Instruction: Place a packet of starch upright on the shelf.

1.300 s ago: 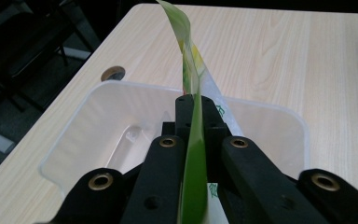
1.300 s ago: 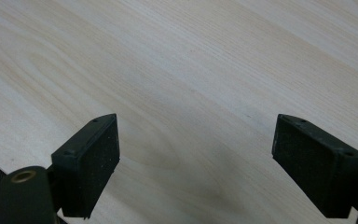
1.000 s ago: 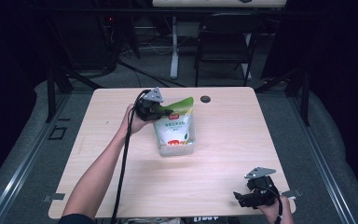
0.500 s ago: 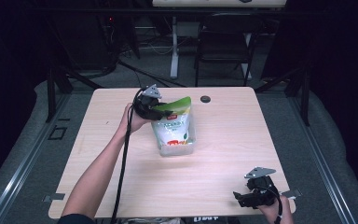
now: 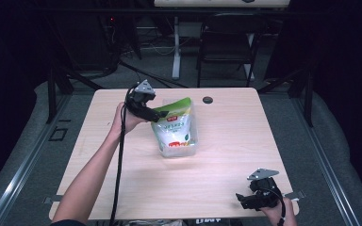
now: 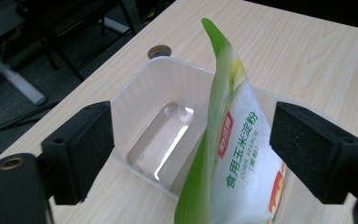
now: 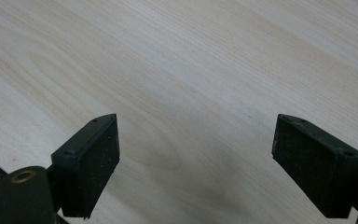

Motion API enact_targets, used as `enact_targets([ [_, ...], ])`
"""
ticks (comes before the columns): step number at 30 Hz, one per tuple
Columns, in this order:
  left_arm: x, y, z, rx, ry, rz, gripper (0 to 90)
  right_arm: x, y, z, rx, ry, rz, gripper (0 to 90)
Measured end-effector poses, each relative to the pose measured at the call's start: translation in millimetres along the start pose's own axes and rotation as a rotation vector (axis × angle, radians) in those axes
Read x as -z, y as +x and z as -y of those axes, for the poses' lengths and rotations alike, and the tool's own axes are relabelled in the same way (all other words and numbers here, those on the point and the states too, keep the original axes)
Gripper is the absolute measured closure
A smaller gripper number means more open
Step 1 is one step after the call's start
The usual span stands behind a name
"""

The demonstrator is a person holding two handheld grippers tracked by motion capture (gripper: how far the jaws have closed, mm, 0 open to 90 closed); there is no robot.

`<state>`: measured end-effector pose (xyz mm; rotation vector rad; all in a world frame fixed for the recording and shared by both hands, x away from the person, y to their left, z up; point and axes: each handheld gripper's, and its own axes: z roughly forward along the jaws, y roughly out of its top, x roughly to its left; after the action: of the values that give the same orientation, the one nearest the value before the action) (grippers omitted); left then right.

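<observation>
Left tongs (image 6: 186, 154) just spread, straddling green pouch (image 6: 242, 154) marked "CORN STARCH" — untouched; right tongs (image 7: 196, 163) spread over table (image 7: 191, 70).

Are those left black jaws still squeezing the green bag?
Apart. In the left gripper view, the left gripper, jaws just opened, shows gaps beside the bag.

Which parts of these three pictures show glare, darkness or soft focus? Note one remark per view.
High view: the table is lit, the room around it nearly black. Left gripper view: glare streaks the clear tub floor, and the starch bag is slightly soft up close. Right gripper view: a soft shadow falls on the wood between the open jaws.
</observation>
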<state>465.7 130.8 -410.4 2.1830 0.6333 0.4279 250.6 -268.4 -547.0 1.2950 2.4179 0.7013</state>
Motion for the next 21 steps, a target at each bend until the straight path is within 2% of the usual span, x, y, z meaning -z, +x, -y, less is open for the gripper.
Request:
enact_targets([
  [4,19.0,-4.2,2.5,0.027,0.001,-0.045,9.0,0.1,-0.1,0.0,-0.001,-0.001,0.002,14.1],
  [6,30.1,-7.0,5.4,0.037,-0.004,-0.054,6.9,0.1,-0.1,0.0,-0.002,-0.002,0.002,14.1],
  [11,58.5,-19.0,16.8,0.035,0.01,-0.111,5.4,-0.2,0.3,-0.3,0.0,-0.002,0.003,14.1],
  [13,69.0,-23.5,22.9,0.043,0.042,-0.145,5.0,-0.3,0.6,-0.4,0.001,0.0,0.007,14.1],
  [16,85.2,-28.2,35.8,0.058,0.05,-0.186,4.6,-0.5,0.9,-0.4,0.001,0.0,0.009,14.1],
  [21,108.8,-36.3,61.5,0.109,0.039,-0.229,4.6,-0.9,1.2,-0.8,0.001,0.004,0.007,14.1],
])
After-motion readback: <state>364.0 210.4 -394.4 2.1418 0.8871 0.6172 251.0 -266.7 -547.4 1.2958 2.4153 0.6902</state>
